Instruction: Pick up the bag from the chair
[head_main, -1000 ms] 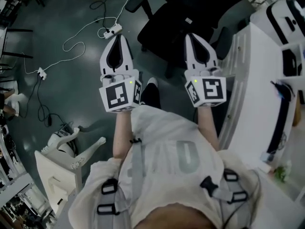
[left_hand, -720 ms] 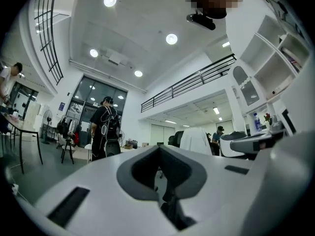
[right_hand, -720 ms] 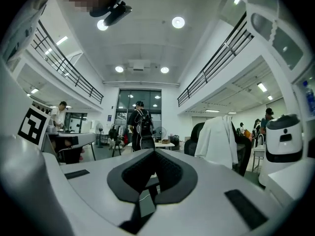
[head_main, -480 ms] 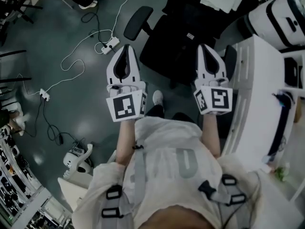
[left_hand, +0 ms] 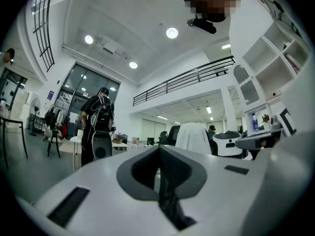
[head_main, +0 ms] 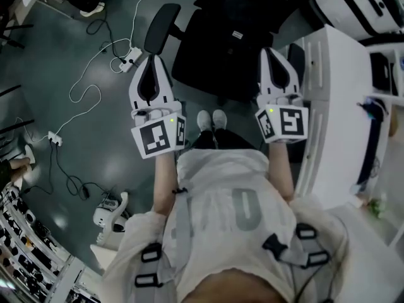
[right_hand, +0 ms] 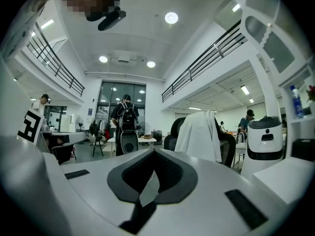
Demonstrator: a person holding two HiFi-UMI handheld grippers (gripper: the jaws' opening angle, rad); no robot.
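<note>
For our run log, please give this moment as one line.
left gripper: shut, empty | right gripper: shut, empty | chair: ahead, untouched

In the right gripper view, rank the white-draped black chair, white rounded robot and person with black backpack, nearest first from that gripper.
1. Black chair draped in white cloth, ahead, right of centre.
2. White rounded robot, far right.
3. Person with black backpack, far back, left.

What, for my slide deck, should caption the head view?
Person faces a black office chair, left gripper and right gripper shut.
</note>
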